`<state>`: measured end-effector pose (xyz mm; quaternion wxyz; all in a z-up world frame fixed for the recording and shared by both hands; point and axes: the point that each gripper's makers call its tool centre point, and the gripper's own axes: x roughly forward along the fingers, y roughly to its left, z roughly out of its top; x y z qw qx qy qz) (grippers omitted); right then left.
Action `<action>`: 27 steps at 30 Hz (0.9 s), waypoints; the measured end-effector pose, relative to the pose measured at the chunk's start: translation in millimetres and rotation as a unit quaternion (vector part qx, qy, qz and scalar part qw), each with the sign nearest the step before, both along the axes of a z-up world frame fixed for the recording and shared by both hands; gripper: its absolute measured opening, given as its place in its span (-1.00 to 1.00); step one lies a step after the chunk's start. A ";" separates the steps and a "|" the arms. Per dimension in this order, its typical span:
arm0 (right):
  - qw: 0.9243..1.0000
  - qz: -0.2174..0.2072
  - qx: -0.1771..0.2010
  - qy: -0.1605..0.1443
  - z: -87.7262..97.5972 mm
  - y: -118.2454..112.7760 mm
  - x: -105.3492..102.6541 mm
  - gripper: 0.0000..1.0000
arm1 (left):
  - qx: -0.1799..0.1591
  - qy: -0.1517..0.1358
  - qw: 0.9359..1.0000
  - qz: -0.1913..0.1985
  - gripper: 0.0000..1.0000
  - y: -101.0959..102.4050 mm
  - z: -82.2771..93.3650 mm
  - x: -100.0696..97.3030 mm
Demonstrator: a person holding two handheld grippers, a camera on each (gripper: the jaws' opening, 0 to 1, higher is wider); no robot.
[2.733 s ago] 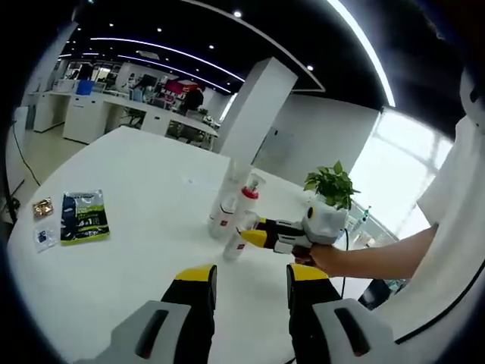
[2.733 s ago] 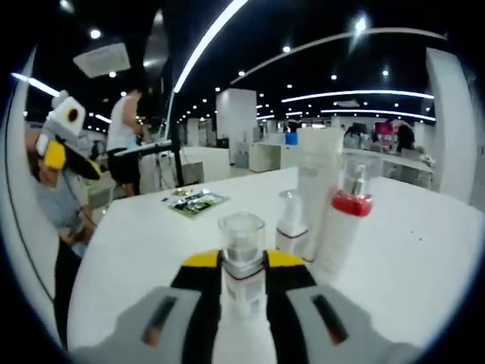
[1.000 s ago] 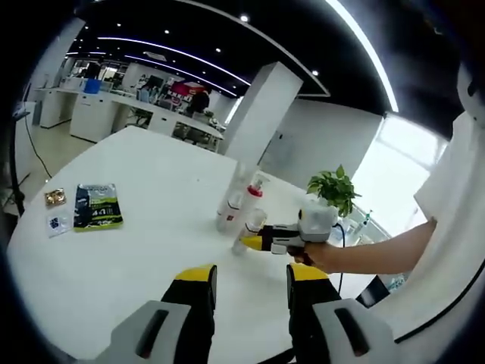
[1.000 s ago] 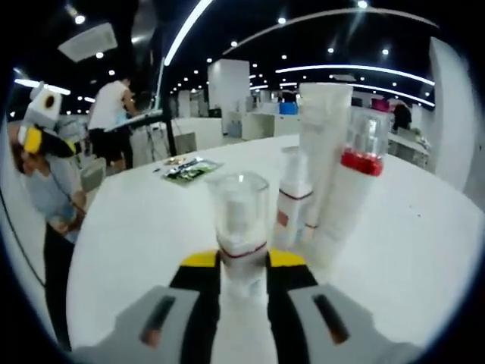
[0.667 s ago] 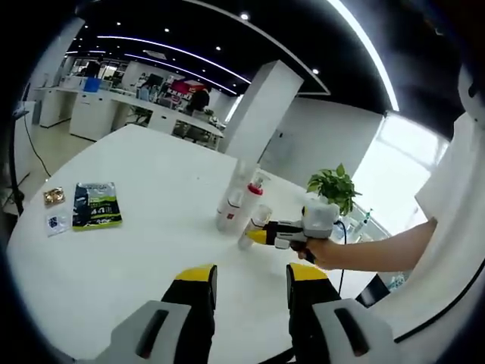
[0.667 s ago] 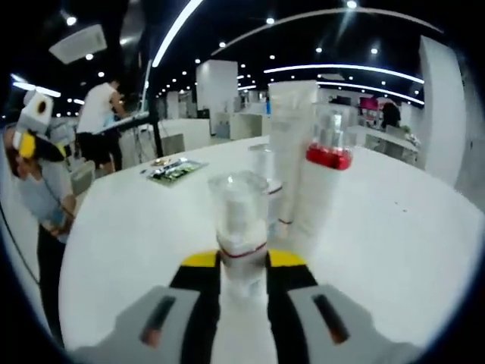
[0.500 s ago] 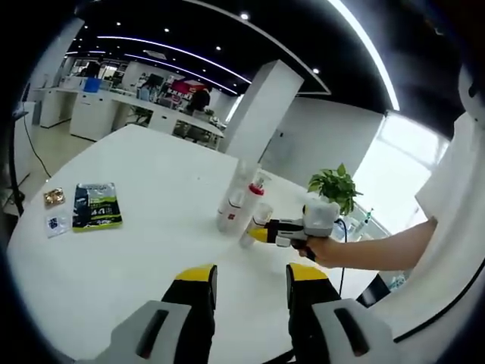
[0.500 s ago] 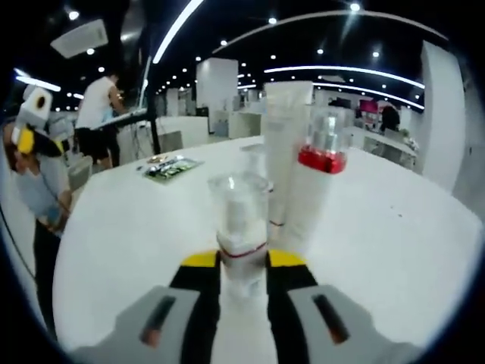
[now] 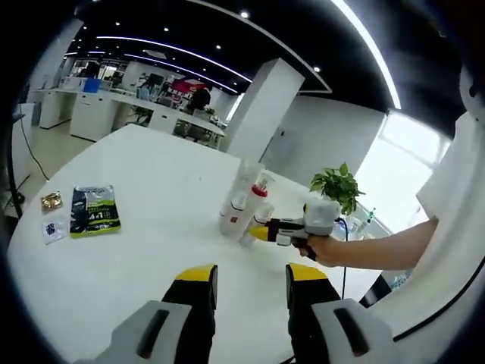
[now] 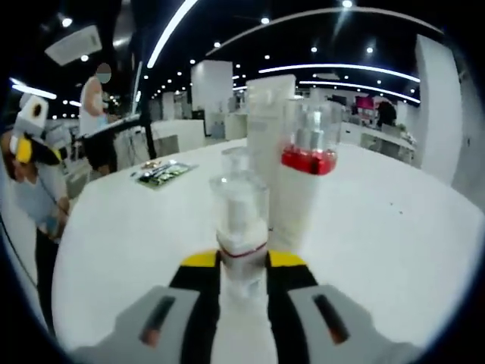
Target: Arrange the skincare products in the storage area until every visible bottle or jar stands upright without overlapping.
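My right gripper (image 10: pixel 242 262) is shut on a small white bottle with a clear cap (image 10: pixel 239 216), held upright just in front of the group. Close behind it stand a white bottle with a red collar (image 10: pixel 307 182), a tall white tube (image 10: pixel 265 125) and a small pump bottle (image 10: pixel 235 161), half hidden. In the left gripper view the same group (image 9: pixel 241 201) stands upright mid-table, with the right gripper (image 9: pixel 261 231) reaching in from the right, held by a hand. My left gripper (image 9: pixel 250 274) hangs open over the near table with nothing between its jaws.
A green packet (image 9: pixel 95 211) and two small sachets (image 9: pixel 51 202) lie at the left of the white table (image 9: pixel 151 250). A potted plant (image 9: pixel 337 183) stands at the far right edge. The person's arm (image 9: pixel 379 254) crosses the right side. The left gripper (image 10: pixel 26 136) shows at far left.
The right gripper has carried the small bottle forward to the group; it now sits right in front of the red-collared bottle. The left gripper has hardly moved.
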<state>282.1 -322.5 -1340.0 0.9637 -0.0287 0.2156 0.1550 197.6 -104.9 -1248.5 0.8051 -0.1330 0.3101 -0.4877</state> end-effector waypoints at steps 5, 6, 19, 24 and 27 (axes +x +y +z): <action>1.000 0.007 -0.006 -0.005 0.0 0.1 1.8 -0.58 | 0.001 0.003 1.000 -0.006 -0.27 -6.1 -2.1 1.1; 1.000 0.007 -0.006 -0.004 -0.2 -0.3 2.1 -0.58 | 0.002 0.003 1.000 -0.009 -0.27 -7.8 -2.7 0.9; 1.000 0.019 -0.009 0.007 -7.8 -5.9 -0.9 -0.50 | 0.006 0.000 1.000 -0.025 -0.27 -16.1 -2.3 3.5; 1.000 0.007 -0.008 0.012 -8.5 -10.4 -2.5 -0.51 | 0.004 0.003 1.000 -0.028 -0.27 -15.8 -2.2 1.9; 1.000 -0.001 -0.009 0.008 -4.2 -13.0 -1.7 -0.54 | 0.003 0.001 0.999 -0.032 -0.27 -16.3 -2.1 -0.2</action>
